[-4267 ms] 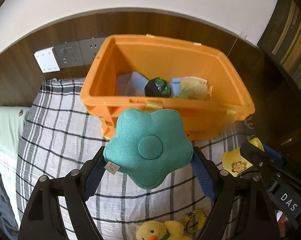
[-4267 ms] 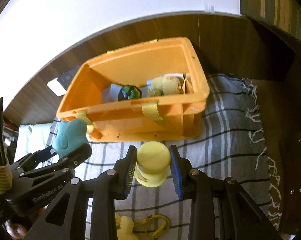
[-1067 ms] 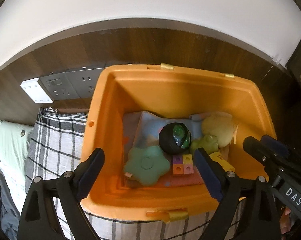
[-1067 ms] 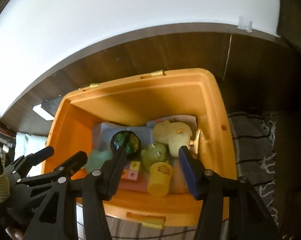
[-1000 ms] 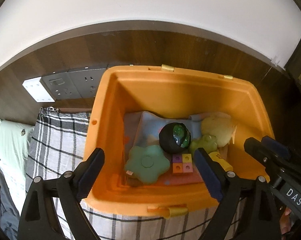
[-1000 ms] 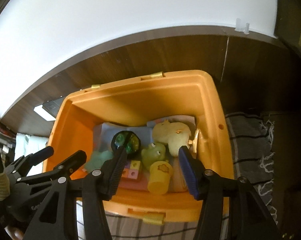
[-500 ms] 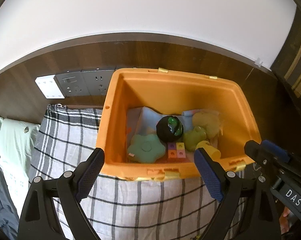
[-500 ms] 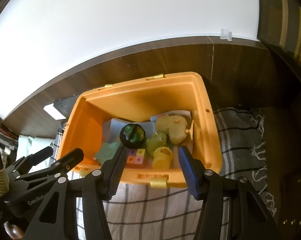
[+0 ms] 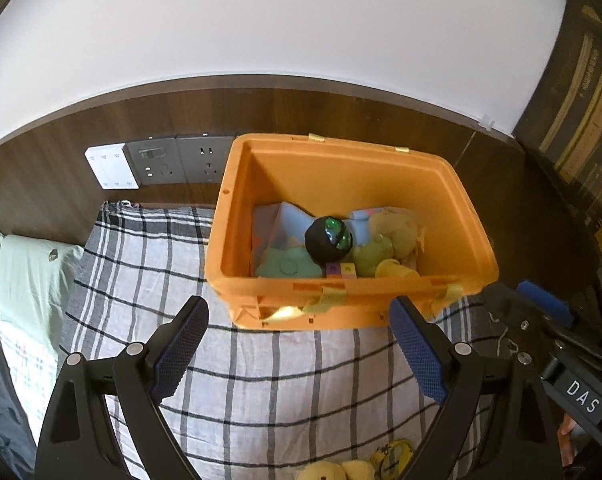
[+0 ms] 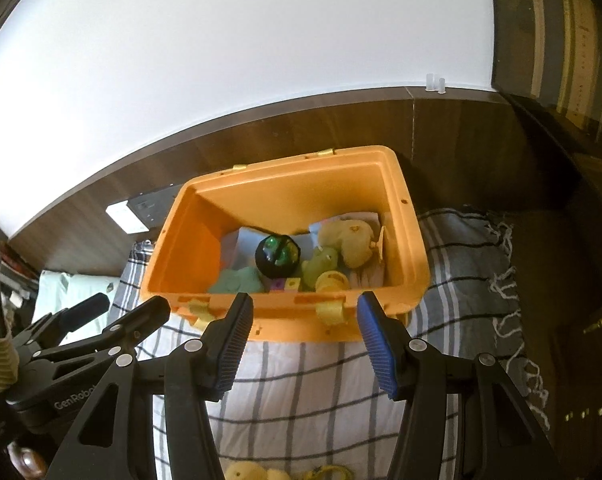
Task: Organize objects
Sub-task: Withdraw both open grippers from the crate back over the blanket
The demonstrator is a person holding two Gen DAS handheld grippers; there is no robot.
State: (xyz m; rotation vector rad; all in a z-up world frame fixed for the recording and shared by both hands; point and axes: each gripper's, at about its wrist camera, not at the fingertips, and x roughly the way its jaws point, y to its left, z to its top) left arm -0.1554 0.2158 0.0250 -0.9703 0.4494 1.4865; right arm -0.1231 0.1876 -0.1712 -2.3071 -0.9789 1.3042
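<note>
Left gripper (image 9: pixel 297 344): hanging wide, empty, below the bin (image 9: pixel 465 216).
Right gripper (image 10: pixel 303 340): gaping partway, holding nothing.
Duck (image 9: pixel 333 472): lying at the frame's bottom edge on the cloth (image 9: pixel 141 280).
Advice: aiming low, pinching its body squarely.

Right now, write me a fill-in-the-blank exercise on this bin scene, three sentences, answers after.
1. The teal flower cushion lies inside the ____ bin.
2. Both the left gripper and the right gripper hold ____ between their pads.
3. The bin stands on a ____-patterned blanket, where a yellow plush toy lies outside it.

Missing words: orange; nothing; plaid
</note>
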